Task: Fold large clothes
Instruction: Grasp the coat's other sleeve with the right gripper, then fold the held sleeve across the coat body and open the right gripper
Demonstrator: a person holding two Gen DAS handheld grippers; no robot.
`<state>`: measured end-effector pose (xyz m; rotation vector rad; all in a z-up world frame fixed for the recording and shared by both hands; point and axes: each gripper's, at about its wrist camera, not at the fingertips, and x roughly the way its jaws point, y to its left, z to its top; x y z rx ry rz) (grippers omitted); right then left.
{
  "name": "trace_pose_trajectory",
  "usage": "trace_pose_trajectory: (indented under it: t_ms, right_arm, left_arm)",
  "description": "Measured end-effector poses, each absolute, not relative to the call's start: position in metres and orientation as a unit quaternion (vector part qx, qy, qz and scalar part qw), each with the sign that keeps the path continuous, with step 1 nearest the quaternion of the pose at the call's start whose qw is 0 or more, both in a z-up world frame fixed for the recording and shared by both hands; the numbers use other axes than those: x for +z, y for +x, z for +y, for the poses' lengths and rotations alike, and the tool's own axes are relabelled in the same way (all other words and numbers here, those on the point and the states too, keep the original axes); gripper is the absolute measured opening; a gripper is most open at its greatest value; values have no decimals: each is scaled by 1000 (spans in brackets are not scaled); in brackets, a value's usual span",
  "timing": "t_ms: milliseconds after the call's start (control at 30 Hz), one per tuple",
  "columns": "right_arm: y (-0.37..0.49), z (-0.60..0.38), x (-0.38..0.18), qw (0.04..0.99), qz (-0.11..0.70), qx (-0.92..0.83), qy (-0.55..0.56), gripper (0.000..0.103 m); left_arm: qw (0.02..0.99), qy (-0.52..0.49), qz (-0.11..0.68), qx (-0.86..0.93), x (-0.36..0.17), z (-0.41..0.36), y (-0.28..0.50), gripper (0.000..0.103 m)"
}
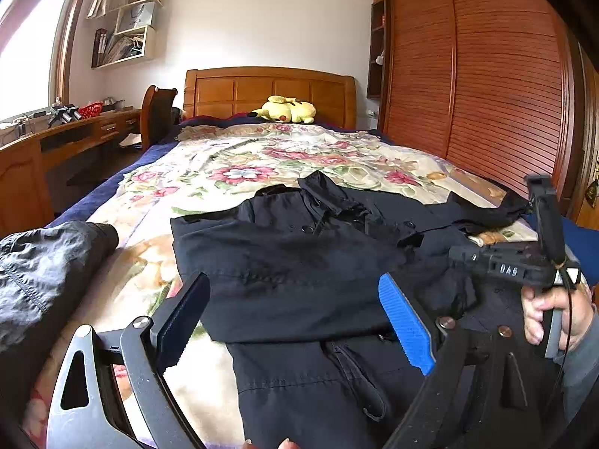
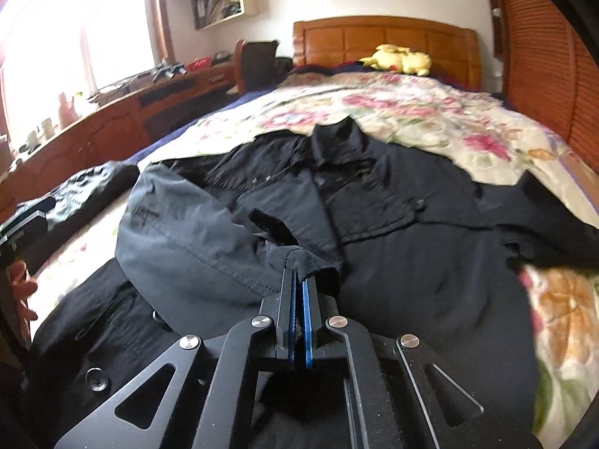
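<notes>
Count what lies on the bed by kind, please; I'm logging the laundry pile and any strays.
Dark coats spread on the floral cover: 1, the dark coat
Dark garments bunched at the left edge: 1, the crumpled garment
Plush toys by the headboard: 1, the yellow plush toy
Total: 3

The left gripper (image 1: pixel 295 318) is spread wide and empty; the right gripper (image 2: pixel 298 275) is pinched on dark cloth.

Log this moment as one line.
right gripper: shut on coat cuff | left gripper: open, empty, over coat | fold: in progress
</notes>
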<state>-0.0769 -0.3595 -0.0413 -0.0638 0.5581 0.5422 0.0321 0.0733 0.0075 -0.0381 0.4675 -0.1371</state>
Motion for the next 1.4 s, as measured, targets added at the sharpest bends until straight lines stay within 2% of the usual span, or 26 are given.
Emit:
trace_pose_trajectory:
  t_ms: [467,900,1400]
  right_arm:
    - [-115,-399,-11,965,196,172,-33,2]
    - [-115,-427,-31,972,222,67,-29,2]
    - [-108,-461,-33,971,227,78,-12,2]
  left_arm:
    - [968,6,236,-84,20,53,41,92]
    - [963,6,243,-116,33,14,67,92]
    - [957,22,259,-125,11,-17,81,92]
